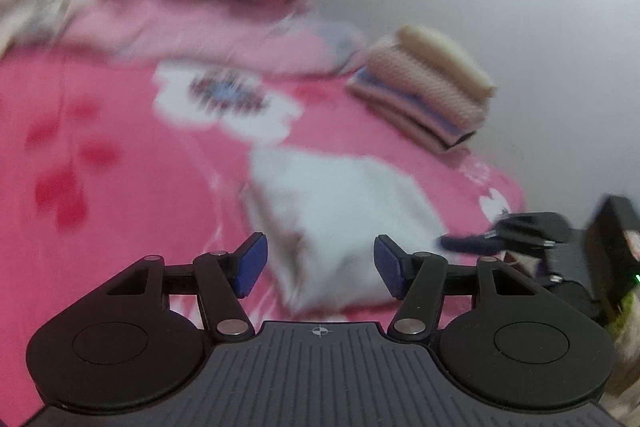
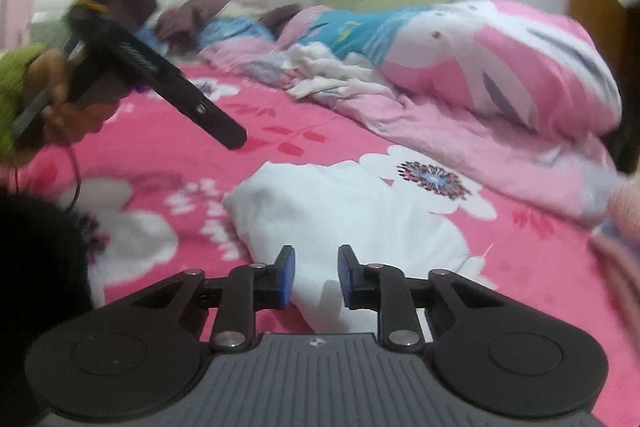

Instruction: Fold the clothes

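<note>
A folded white garment lies on the pink flowered bedsheet. My left gripper hovers just short of it, jaws open, blue pads bare, the cloth lying beyond them. In the right wrist view the same white garment spreads ahead of my right gripper. Its jaws stand a narrow gap apart with nothing pinched, only cloth showing below. The right tool's fingers reach in from the right edge of the left view. One of the left tool's fingers slants in from the upper left, held by a hand in a green sleeve.
A stack of folded clothes sits on the bed by the white wall. A bunched pink, white and blue duvet fills the far side, with loose white clothes beside it. A dark pillow lies at the head.
</note>
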Tool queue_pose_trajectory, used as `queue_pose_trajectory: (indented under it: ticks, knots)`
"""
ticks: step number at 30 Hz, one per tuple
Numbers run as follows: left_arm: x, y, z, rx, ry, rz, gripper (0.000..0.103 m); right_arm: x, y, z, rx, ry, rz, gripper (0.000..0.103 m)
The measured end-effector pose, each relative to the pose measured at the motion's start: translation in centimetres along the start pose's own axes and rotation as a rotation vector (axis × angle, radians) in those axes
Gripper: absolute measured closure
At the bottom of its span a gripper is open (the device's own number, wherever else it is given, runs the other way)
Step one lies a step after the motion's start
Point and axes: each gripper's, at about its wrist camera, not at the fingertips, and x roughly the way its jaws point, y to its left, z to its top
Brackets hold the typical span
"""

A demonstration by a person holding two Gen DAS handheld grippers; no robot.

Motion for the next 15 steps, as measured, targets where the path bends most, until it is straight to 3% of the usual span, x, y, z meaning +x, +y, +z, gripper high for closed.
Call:
queue_pose_trajectory:
  ticks: [2, 6, 9, 12, 15]
  knots:
    - [1.0, -1.7, 0.5, 0.084, -0.017, 0.0, 0.056, 0.7, -0.4, -0.2, 0.066, -0.011, -0.002, 0.084]
    - [4.6, -3.7, 0.1, 0.2, 0.068, -0.02, 0.061, 1.3, -1.6, -1.3, 0.187, -0.013, -0.031, 0.087]
    - [6.6, -2.8, -1.2, 0.183, 0.16, 0.034, 0.067, 1.4, -2.7, -2.5, 0.268, -0.002, -0.069, 0.088]
    - [5.6, -1.7, -1.3, 0.116, 0.148, 0.029, 0.066, 0.3, -3.8, -3.1, 0.316, -0.005, -0.098, 0.088]
    - [4.2, -2.3, -0.5, 0.13, 0.107, 0.006, 0.065, -0.6, -4.3, -2.2, 0.332, -0.041, -0.1, 0.088]
